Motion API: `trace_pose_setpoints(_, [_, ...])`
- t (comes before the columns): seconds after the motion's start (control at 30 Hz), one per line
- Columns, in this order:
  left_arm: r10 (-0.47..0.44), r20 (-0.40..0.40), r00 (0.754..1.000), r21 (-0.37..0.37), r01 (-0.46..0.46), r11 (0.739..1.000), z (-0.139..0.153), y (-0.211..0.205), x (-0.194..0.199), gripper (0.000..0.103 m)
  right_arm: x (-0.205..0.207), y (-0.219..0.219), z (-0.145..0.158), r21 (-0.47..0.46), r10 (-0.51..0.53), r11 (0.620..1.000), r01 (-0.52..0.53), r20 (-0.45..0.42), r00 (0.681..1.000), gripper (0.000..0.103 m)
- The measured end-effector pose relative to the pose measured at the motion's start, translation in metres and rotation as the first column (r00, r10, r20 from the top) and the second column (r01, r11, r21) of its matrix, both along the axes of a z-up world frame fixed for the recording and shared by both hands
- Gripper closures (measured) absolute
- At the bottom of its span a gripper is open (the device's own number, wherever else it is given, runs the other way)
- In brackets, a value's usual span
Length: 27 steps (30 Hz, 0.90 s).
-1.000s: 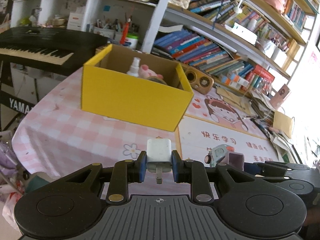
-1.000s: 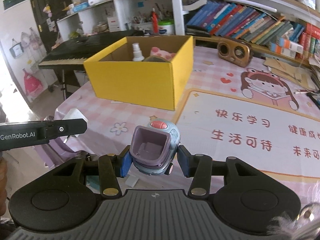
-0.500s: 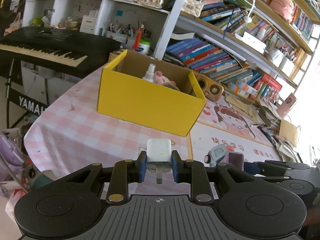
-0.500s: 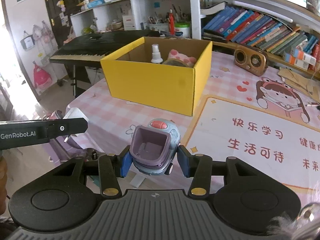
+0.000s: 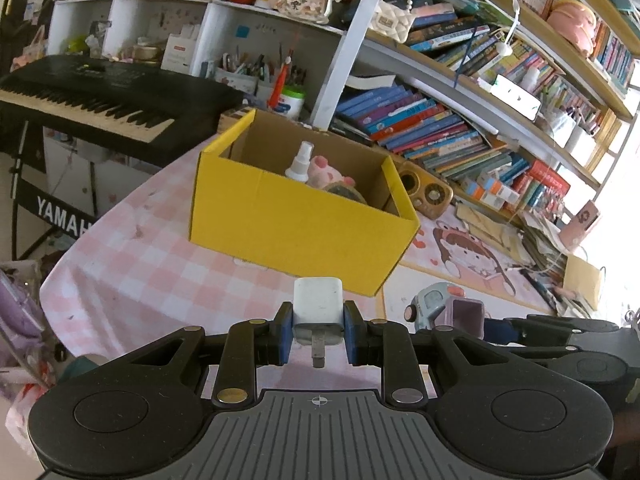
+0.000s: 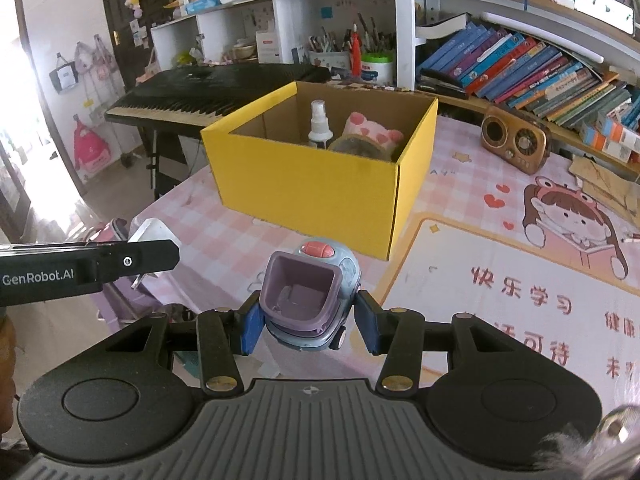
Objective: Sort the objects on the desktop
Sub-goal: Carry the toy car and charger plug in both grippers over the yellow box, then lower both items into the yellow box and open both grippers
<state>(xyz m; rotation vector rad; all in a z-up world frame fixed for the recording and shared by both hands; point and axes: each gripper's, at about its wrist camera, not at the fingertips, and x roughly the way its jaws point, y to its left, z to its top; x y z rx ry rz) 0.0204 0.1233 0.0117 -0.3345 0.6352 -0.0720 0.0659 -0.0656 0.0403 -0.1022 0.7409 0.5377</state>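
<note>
Ahead on the pink checked table (image 6: 224, 240) stands the open yellow box (image 6: 312, 184), already holding a spray bottle (image 6: 319, 124), a pink plush toy (image 6: 372, 130) and a round item I cannot make out. Both loads are in the air short of its near wall. The right gripper (image 6: 308, 316) is clamped on a grey-and-purple toy car (image 6: 310, 292); its rounded body sits between the pads at a tilt, so a jolt could roll it out before the box. The left gripper (image 5: 318, 330) pinches a small white charger plug (image 5: 318, 306) by its lower sides only, prong pointing back; a narrow hold like that could pivot or slip. Carried low, either could clip the box's front edge.
</note>
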Motion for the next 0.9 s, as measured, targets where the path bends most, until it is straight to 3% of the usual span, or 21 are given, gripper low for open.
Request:
trace_pose_setpoints(0.53, [0.085,0.121,0.989,0.054,-0.092,0.994,0.034,-0.001,0.091,0.079,0.091,-0.002,0.030,0.080,0.064,0.994,-0.071,0.088,0.994,0.058])
trace_pose_setpoints(0.9, [0.149,0.101,0.984,0.100,-0.159,0.982,0.027,0.006,0.157,0.080,0.159,0.015,0.038,0.087,0.144,0.984,-0.156,0.127,0.981,0.058])
